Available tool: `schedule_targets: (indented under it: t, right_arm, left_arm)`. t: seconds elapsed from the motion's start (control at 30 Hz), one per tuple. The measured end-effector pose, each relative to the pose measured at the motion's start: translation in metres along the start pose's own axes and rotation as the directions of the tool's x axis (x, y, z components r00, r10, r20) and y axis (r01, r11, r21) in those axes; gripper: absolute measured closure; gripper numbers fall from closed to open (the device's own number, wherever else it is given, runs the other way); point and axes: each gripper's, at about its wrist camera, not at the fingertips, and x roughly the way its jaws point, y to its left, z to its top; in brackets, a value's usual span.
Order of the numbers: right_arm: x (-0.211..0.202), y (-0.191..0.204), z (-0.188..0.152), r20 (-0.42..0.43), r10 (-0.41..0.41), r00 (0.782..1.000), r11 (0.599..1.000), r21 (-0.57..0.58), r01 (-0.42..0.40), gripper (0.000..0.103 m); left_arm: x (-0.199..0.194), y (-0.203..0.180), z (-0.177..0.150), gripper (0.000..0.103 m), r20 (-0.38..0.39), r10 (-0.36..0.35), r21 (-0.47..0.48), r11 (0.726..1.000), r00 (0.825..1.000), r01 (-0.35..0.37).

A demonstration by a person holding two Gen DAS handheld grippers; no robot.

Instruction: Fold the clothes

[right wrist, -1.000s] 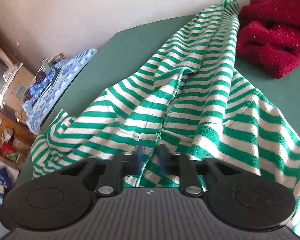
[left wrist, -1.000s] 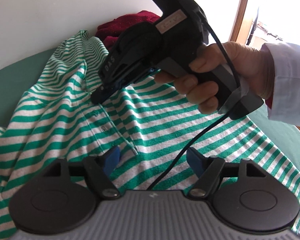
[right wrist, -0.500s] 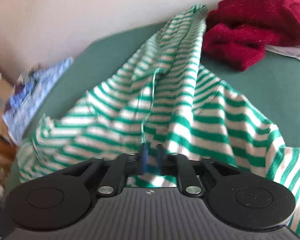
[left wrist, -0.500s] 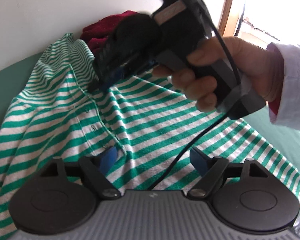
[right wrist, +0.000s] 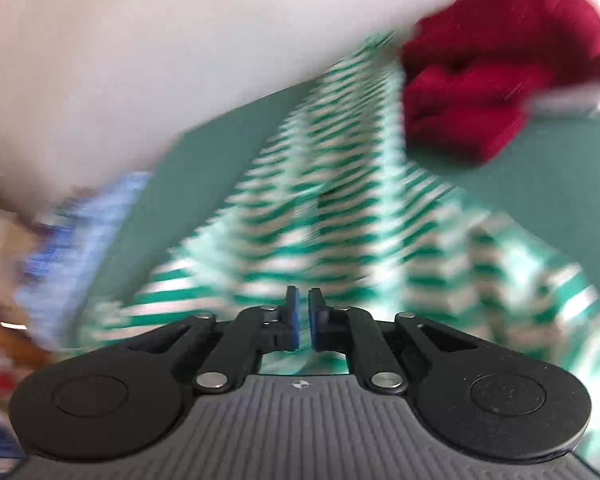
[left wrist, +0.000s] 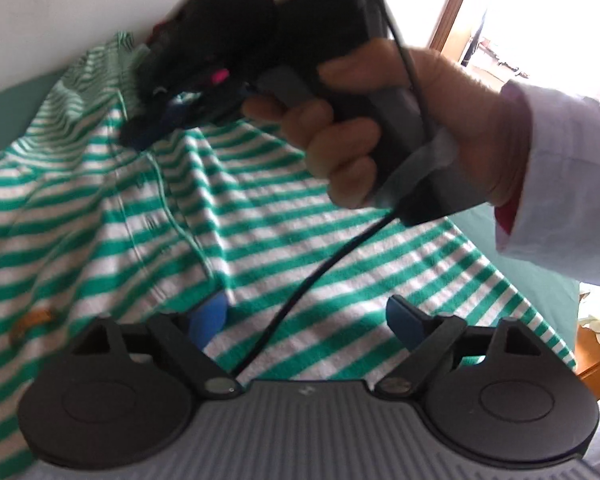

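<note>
The green-and-white striped shirt (left wrist: pixel 300 240) lay spread across the green tabletop (right wrist: pixel 228 160), its long axis running from the two hand-held grippers towards the wall, collar end far, beside a heap of dark red clothes (right wrist: pixel 500 64). The left hand-held gripper (left wrist: pixel 306 322) hung over the near end, its jaws wide, opening and empty, probably readying to take the cloth. The right hand-held gripper (right wrist: pixel 303 320), gripped by a hand (left wrist: pixel 400 128) in a white sleeve (left wrist: pixel 560 184), had its jaws narrow and closing; any cloth pinched was hidden by blur.
</note>
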Motion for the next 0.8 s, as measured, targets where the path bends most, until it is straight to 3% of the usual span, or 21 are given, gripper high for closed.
schedule_targets:
  t: [0.07,0.1,0.17,0.27,0.37,0.4,0.43,0.47,0.53,0.57,0.63,0.7,0.8]
  right_arm:
    - [0.009,-0.003,-0.006,-0.063,0.039,0.997,0.999,0.034,-0.037,0.088]
    - [0.011,-0.007,-0.009,-0.070,0.029,0.997,0.998,0.049,-0.026,0.103]
    - [0.000,-0.019,-0.013,-0.026,0.007,1.000,0.993,0.121,-0.003,0.103]
    - [-0.021,-0.023,-0.020,0.018,0.023,1.000,0.984,0.175,-0.026,0.086]
    - [-0.032,-0.014,-0.041,-0.032,0.108,0.994,0.983,0.154,-0.102,0.084]
    - [-0.033,-0.017,-0.047,-0.041,0.097,0.994,0.982,0.169,-0.088,0.084]
    - [-0.035,-0.020,-0.053,-0.036,0.060,0.998,0.980,0.191,-0.052,0.090]
    - [-0.039,-0.024,-0.057,-0.027,0.030,0.999,0.974,0.225,-0.023,0.103]
    - [-0.055,-0.035,-0.064,0.013,0.002,1.000,0.943,0.332,-0.006,0.101]
    - [-0.064,-0.036,-0.068,0.038,0.020,0.999,0.936,0.352,-0.032,0.092]
    - [-0.076,-0.029,-0.078,0.068,0.110,0.992,0.929,0.349,-0.127,0.092]
    - [-0.076,-0.018,-0.089,0.060,0.184,0.981,0.915,0.354,-0.193,0.091]
    - [-0.065,0.000,-0.100,0.049,0.104,0.993,0.932,0.345,-0.115,0.091]
  left_arm:
    - [-0.006,-0.003,-0.002,0.016,0.005,0.005,0.021,1.000,1.000,-0.006]
    - [-0.011,-0.003,-0.002,0.018,0.007,0.007,0.025,1.000,1.000,-0.007]
    - [-0.021,-0.002,-0.004,0.017,0.013,0.012,0.034,0.999,1.000,-0.013]
    - [-0.043,0.014,-0.017,0.016,0.027,0.063,0.018,0.998,0.998,-0.063]
    - [-0.055,0.029,-0.034,0.009,0.010,0.081,-0.019,0.997,0.997,-0.081]
    - [-0.056,0.031,-0.038,0.009,0.000,0.094,-0.011,0.996,0.996,-0.094]
    - [-0.057,0.032,-0.042,0.010,-0.008,0.105,-0.002,0.994,0.994,-0.105]
    - [-0.059,0.032,-0.045,0.010,-0.008,0.105,0.014,0.994,0.994,-0.105]
    - [-0.063,0.030,-0.049,0.010,-0.010,0.080,0.031,0.996,0.997,-0.080]
    - [-0.064,0.030,-0.050,0.010,-0.012,0.055,0.032,0.998,0.998,-0.055]
    - [-0.064,0.025,-0.054,0.014,-0.018,0.005,0.036,0.999,1.000,-0.004]
    - [-0.063,0.018,-0.058,0.011,-0.026,-0.037,0.040,0.998,0.999,0.038]
    - [-0.068,0.008,-0.067,0.010,-0.040,-0.050,0.084,0.995,0.998,0.054]
